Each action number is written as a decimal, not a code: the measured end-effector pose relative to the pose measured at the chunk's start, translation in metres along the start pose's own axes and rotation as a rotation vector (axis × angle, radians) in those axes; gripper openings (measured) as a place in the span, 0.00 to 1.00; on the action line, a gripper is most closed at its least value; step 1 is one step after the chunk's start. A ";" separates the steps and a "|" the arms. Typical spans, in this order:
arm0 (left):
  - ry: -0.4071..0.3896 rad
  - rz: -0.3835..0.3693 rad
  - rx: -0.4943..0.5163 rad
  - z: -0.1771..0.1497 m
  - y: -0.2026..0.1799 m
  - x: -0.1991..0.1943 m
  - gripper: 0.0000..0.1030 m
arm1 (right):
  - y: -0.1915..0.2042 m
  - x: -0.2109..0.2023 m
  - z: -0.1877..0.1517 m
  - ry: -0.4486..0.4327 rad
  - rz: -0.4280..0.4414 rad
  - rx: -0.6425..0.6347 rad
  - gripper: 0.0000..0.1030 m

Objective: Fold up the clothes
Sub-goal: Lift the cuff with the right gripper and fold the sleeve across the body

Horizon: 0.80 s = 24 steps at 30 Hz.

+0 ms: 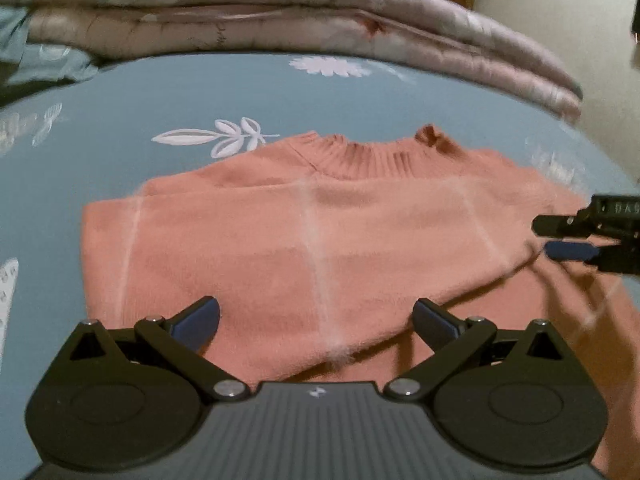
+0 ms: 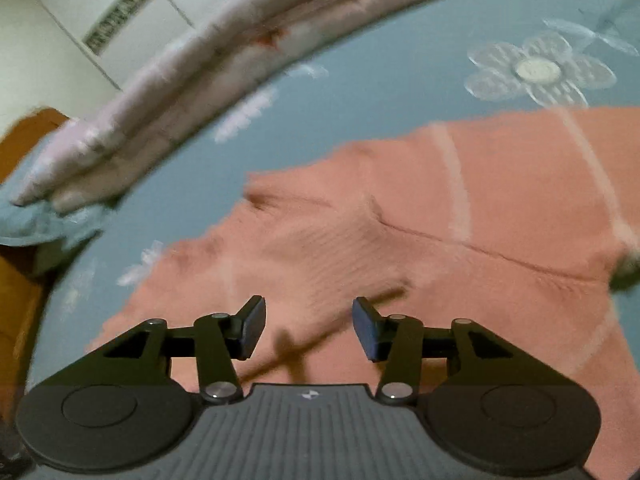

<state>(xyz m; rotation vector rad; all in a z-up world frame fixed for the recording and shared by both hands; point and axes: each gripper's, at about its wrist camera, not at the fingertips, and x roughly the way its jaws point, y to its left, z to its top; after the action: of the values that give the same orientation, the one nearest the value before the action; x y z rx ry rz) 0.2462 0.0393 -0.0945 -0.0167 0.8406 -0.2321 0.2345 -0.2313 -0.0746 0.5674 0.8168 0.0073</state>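
1. Left gripper (image 1: 316,322): jaws spread wide, nothing pinched, hovering over the near edge of the sweater (image 1: 304,232).
2. Sweater: salmon-pink with pale thin stripes, lying partly folded on the blue flowered bedsheet (image 1: 200,92), ribbed collar toward the far side, a sleeve laid across the body.
3. Right gripper (image 2: 309,328): jaws apart, nothing between the pads, above the right part of the sweater.
4. Beyond the sweater: folded pinkish quilt (image 1: 280,12) along the far edge of the bed.
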 end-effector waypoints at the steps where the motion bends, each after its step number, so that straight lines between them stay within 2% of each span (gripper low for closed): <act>1: -0.001 0.000 0.002 0.000 0.000 0.000 0.99 | -0.006 -0.006 0.001 -0.010 0.013 0.018 0.51; 3: -0.006 -0.006 -0.002 -0.001 0.002 0.000 0.99 | -0.016 -0.028 0.006 -0.056 0.000 0.023 0.54; 6: -0.007 -0.013 -0.007 -0.001 0.003 -0.001 0.99 | -0.048 -0.073 0.015 -0.173 -0.034 0.055 0.67; 8: -0.005 -0.008 -0.003 -0.001 0.002 -0.001 0.99 | -0.085 -0.105 0.021 -0.256 -0.087 0.126 0.67; 11: 0.000 0.008 0.016 -0.001 -0.002 0.000 0.99 | -0.153 -0.153 0.017 -0.368 -0.174 0.314 0.67; 15: 0.012 0.031 0.031 0.000 -0.007 0.002 0.99 | -0.234 -0.207 -0.010 -0.539 -0.200 0.616 0.67; 17: 0.018 0.038 0.033 0.001 -0.008 0.003 0.99 | -0.265 -0.221 -0.023 -0.599 -0.217 0.722 0.67; 19: 0.026 0.041 0.032 0.002 -0.008 0.003 0.99 | -0.284 -0.223 -0.028 -0.613 -0.244 0.761 0.67; 24: 0.041 0.044 0.021 0.005 -0.008 0.004 0.99 | -0.315 -0.215 -0.032 -0.667 -0.168 0.822 0.66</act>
<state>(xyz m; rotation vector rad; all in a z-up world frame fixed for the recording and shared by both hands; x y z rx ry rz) 0.2508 0.0306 -0.0936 0.0266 0.8784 -0.2007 -0.0016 -0.5314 -0.0954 1.1866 0.1752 -0.6652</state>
